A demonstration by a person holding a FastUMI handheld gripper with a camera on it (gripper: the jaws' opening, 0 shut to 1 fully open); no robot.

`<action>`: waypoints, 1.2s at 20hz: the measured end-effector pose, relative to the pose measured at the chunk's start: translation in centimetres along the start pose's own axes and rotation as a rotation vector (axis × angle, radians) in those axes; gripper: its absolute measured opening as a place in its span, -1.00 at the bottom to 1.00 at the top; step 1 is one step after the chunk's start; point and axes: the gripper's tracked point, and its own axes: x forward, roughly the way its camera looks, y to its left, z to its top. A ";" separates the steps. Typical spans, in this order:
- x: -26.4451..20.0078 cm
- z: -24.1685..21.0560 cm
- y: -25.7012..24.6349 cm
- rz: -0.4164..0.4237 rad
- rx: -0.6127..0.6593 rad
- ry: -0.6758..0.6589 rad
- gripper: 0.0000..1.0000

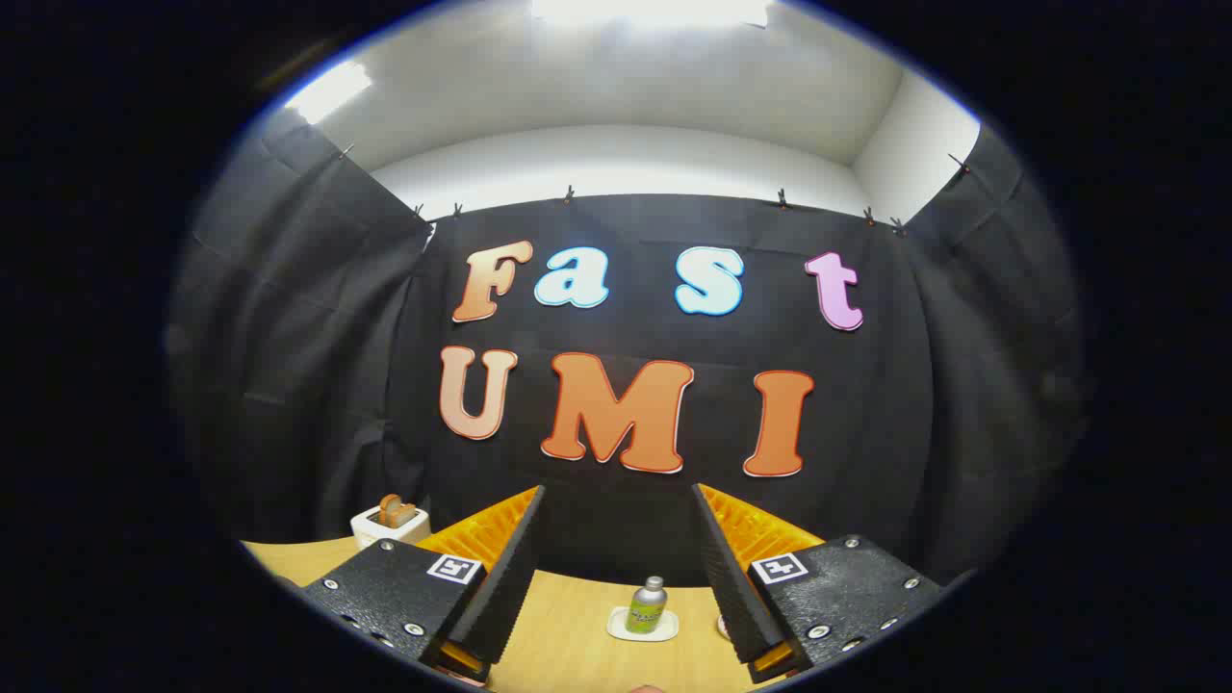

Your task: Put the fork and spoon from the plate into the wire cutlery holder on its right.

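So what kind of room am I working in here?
Likely a staged recording booth, not a kitchen: black cloth pinned up as walls and a bare wooden table. The open gripper frames a small bottle standing on a white dish.

Hand-held gripper [616, 500] raised, fingers spread wide, empty.

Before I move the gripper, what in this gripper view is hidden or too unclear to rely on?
- Table: near part hidden by the open gripper, raised and empty.
- Small round thing beside the right finger: mostly hidden by that finger, unidentifiable.
- Bottle on a small white dish: too small to tell contents.
- White box beyond the left finger: brown item on top unclear.
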 end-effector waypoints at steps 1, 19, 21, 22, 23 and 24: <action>-0.1 -0.3 1.5 0.031 0.027 0.029 0.74; 0.2 -7.9 12.1 0.129 0.149 0.297 0.93; -0.1 -9.9 12.9 0.125 0.117 0.352 0.93; -0.3 -10.9 13.4 0.127 0.096 0.379 0.93; -0.5 -12.0 14.0 0.133 0.079 0.410 0.93; -1.0 -13.4 14.5 0.138 0.068 0.445 0.93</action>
